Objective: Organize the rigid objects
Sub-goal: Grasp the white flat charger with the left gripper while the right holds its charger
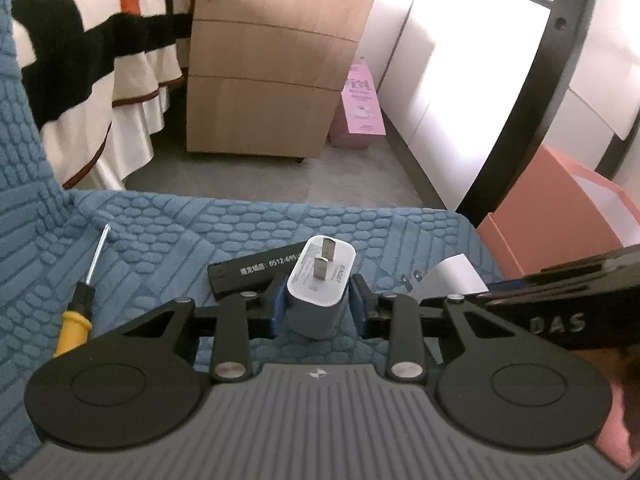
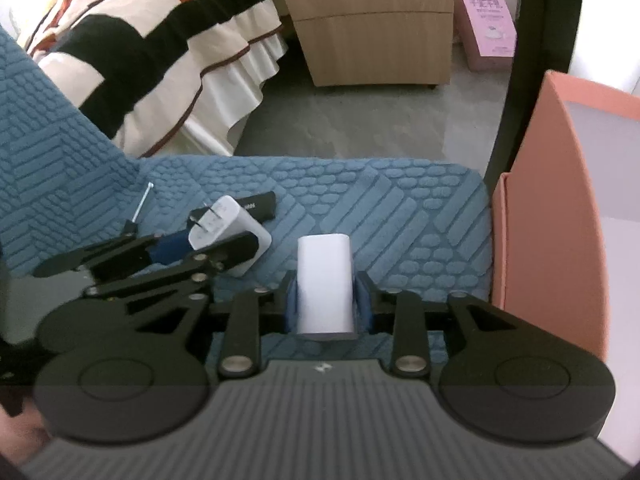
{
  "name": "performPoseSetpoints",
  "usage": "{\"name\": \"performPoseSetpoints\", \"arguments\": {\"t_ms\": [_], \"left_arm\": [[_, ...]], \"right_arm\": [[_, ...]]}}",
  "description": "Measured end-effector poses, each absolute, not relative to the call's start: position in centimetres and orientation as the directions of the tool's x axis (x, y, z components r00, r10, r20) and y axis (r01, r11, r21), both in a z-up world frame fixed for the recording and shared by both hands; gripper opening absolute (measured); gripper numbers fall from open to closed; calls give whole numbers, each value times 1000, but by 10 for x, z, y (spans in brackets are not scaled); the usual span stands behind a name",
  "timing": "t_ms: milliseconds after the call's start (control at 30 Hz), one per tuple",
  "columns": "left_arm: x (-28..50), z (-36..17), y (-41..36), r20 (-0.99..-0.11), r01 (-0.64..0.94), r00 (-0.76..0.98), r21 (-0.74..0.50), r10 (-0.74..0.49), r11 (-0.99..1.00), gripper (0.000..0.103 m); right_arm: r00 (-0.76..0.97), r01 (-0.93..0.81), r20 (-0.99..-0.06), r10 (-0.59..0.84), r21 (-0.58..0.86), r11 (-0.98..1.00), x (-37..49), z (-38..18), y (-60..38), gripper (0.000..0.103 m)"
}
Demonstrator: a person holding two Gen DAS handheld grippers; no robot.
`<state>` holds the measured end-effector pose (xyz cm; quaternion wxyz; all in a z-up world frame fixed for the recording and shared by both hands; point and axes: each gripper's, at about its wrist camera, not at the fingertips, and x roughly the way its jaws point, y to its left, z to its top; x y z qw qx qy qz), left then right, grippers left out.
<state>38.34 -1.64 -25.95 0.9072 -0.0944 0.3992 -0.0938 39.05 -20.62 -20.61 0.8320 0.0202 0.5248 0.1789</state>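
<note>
Two white chargers on the blue textured cover. The pronged charger (image 1: 320, 280) lies between my left gripper (image 1: 318, 306) jaws, long axis along the fingers, prongs pointing far; the jaws are narrowed onto its sides. My right gripper (image 2: 326, 300) clamps the plain charger (image 2: 325, 286) likewise. The pink box (image 2: 560, 208) stands to the right, nearer my right hand. A screwdriver (image 1: 78, 300) lies left.

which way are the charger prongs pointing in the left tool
Up and away: the charger sits between the left tool's pads with both prongs at its top end.
</note>
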Motion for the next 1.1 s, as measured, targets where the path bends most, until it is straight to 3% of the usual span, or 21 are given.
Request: {"name": "performPoseSetpoints", "arguments": {"t_ms": [433, 1100], "left_arm": [[371, -243, -12, -706, 45, 658, -311, -262, 949, 31], [281, -221, 9, -726, -55, 633, -386, -267, 921, 31]], "right_arm": [[412, -293, -846, 337, 227, 929, 384, -197, -203, 31], [425, -352, -832, 357, 211, 912, 305, -178, -204, 31]]}}
